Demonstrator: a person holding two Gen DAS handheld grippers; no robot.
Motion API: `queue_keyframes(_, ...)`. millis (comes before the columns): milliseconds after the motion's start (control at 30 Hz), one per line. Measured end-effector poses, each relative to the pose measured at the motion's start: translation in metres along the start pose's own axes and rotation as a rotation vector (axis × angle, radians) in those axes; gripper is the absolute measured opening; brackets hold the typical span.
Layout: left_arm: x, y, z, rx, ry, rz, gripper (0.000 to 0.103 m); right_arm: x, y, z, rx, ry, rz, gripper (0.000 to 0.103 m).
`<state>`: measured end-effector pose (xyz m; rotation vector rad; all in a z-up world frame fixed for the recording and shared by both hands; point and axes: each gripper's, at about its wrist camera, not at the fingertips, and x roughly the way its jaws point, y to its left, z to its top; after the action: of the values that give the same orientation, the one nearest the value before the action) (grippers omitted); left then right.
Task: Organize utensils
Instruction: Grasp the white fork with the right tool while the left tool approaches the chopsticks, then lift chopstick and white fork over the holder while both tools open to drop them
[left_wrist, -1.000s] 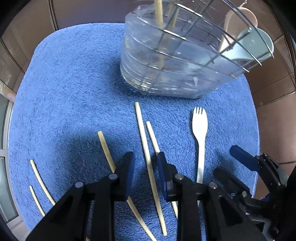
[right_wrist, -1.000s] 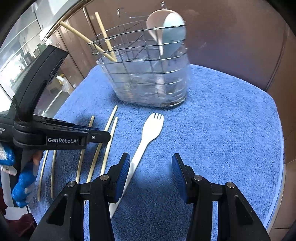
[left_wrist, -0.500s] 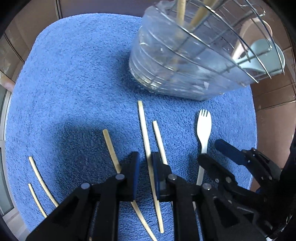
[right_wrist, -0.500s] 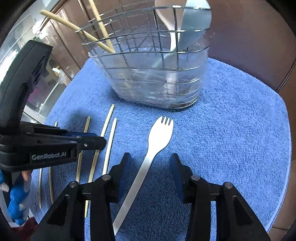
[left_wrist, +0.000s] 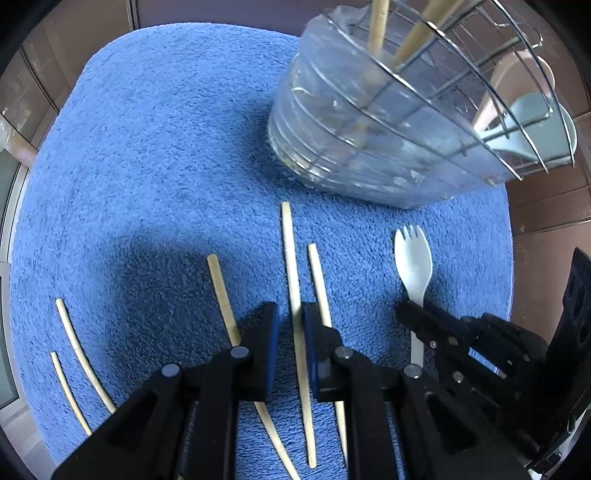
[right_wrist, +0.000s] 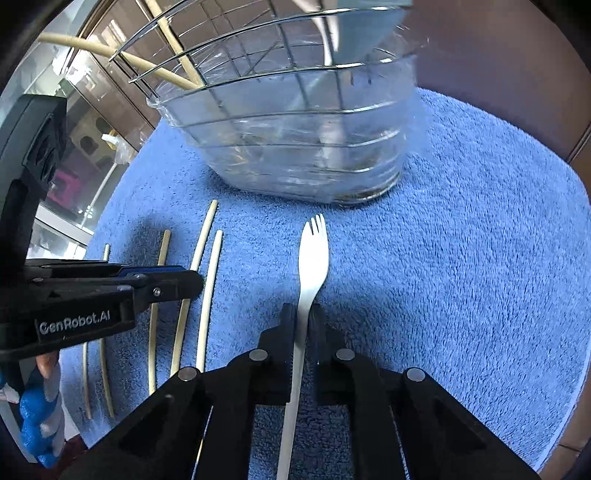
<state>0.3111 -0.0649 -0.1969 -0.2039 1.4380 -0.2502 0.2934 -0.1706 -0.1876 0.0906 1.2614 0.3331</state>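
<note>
Utensils lie spread on the blue towel (left_wrist: 155, 155) in front of the wire caddy (right_wrist: 295, 122), which already holds two chopsticks (left_wrist: 378, 22) and a spoon (left_wrist: 532, 122). My right tongs (right_wrist: 303, 321) are pinched onto the handle of the white spork (right_wrist: 314, 254), whose tines point toward the caddy. My left tongs (left_wrist: 290, 325) are nearly closed around the longest chopstick (left_wrist: 291, 266), though I cannot tell whether the pads touch it yet. Another chopstick (left_wrist: 221, 291) lies just beside each jaw, and two more (left_wrist: 74, 339) rest well apart at the towel's left edge.
</note>
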Motion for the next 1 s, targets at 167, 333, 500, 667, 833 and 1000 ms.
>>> queue_keyframes(167, -0.002, 0.006, -0.005, -0.030, -0.012, -0.037, 0.005, -0.012, -0.006, -0.017, 0.007, -0.014, 0.026, 0.003)
queue_keyframes(333, -0.011, 0.010, -0.015, -0.039, -0.045, -0.083, 0.005, -0.028, -0.012, -0.031, 0.006, -0.046, 0.050, 0.003)
queue_keyframes(500, -0.030, 0.016, -0.032, -0.040, -0.106, -0.139, 0.005, -0.060, -0.022, -0.054, -0.001, -0.110, 0.078, 0.003)
queue_keyframes(667, -0.062, 0.021, -0.054, -0.006, -0.208, -0.197, 0.005, -0.089, -0.020, -0.075, -0.005, -0.187, 0.081, 0.003)
queue_keyframes(833, -0.101, 0.024, -0.081, 0.050, -0.339, -0.233, 0.005, -0.120, -0.011, -0.097, -0.020, -0.295, 0.075, 0.003)
queue_keyframes(1000, -0.139, 0.018, -0.101, 0.095, -0.467, -0.258, 0.005, -0.151, 0.006, -0.110, -0.044, -0.416, 0.075, 0.003)
